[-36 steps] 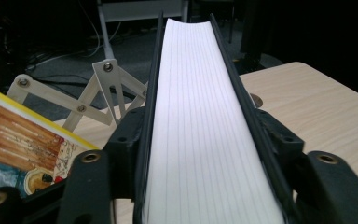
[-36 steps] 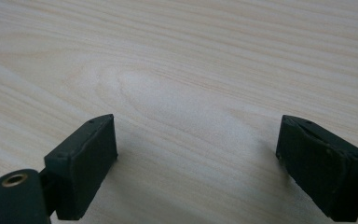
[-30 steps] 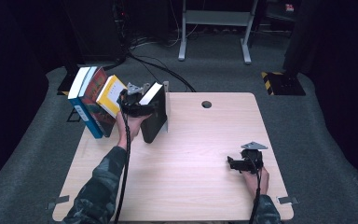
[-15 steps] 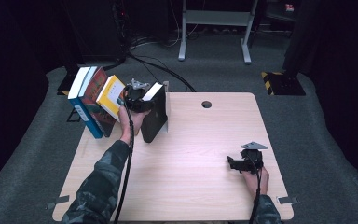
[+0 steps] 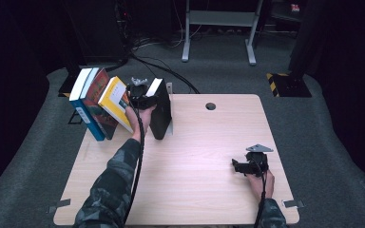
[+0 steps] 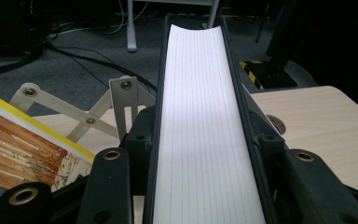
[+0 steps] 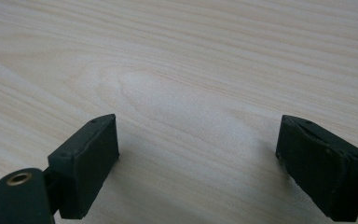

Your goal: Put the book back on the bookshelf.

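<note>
Left gripper (image 5: 141, 97) clamping black book (image 5: 160, 114) upright; right gripper (image 7: 198, 163) resting released.
Risk: yellow book (image 5: 116, 102) leaning, toppling once support shifts.

At upper left of the high view, the black-covered hardback book (image 5: 160, 116) shows white, finely lined page edges. Beside it lean a yellow-covered book (image 5: 116, 103), a red-orange one (image 5: 98, 102) and a blue-and-white one (image 5: 82, 102). The pale wood-grain worktop (image 5: 195, 156) is light beige.

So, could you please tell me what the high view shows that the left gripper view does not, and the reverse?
High view alone: the right gripper, jaws apart, low over the table, and the blue book at the end of the leaning row. Left gripper view alone: the lined page edges close up and a folding rack. Both: the black book clamped in the left gripper, the yellow book beside it.
</note>
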Demonstrator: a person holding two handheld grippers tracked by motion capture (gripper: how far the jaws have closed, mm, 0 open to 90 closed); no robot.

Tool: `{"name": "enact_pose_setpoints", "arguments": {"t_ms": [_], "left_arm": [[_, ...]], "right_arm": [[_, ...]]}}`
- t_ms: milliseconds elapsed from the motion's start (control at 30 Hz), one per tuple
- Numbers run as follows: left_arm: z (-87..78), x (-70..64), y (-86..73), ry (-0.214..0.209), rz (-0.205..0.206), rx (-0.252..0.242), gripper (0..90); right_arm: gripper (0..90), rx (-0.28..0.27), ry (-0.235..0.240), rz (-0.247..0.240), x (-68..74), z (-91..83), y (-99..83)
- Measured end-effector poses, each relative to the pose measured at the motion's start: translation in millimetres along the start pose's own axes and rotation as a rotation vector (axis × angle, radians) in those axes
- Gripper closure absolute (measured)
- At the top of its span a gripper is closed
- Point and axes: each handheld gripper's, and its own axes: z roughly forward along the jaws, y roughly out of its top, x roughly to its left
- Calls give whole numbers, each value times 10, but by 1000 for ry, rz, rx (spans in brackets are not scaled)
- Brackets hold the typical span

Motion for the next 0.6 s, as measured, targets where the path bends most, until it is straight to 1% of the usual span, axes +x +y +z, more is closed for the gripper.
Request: {"name": "enact_pose_setpoints", "arguments": {"t_ms": [133, 233, 267, 300, 333, 433, 467, 533, 600], "left_arm": [[58, 40, 35, 12, -44, -10, 542], [103, 58, 57, 20, -61, -9, 541], [114, 56, 60, 22, -55, -6, 541], [123, 49, 66, 26, -60, -5, 540], [130, 51, 72, 27, -56, -1, 540], [140, 53, 78, 36, -57, 4, 535], [144, 59, 81, 38, -50, 7, 532], [128, 62, 84, 48, -42, 1, 510], [91, 57, 104, 56, -30, 3, 440]], "right_arm": [[122, 1, 1, -1, 0, -1, 0], [123, 0, -2, 0, 1, 1, 0], [123, -1, -2, -2, 0, 0, 0], [124, 0, -1, -2, 0, 1, 0], [125, 2, -2, -12, -6, -3, -3], [127, 2, -4, -8, -2, -3, -2], [128, 2, -4, -10, -3, -4, -3], [128, 5, -4, -6, 2, -7, -4], [129, 3, -6, -7, 1, -7, -4]]}}
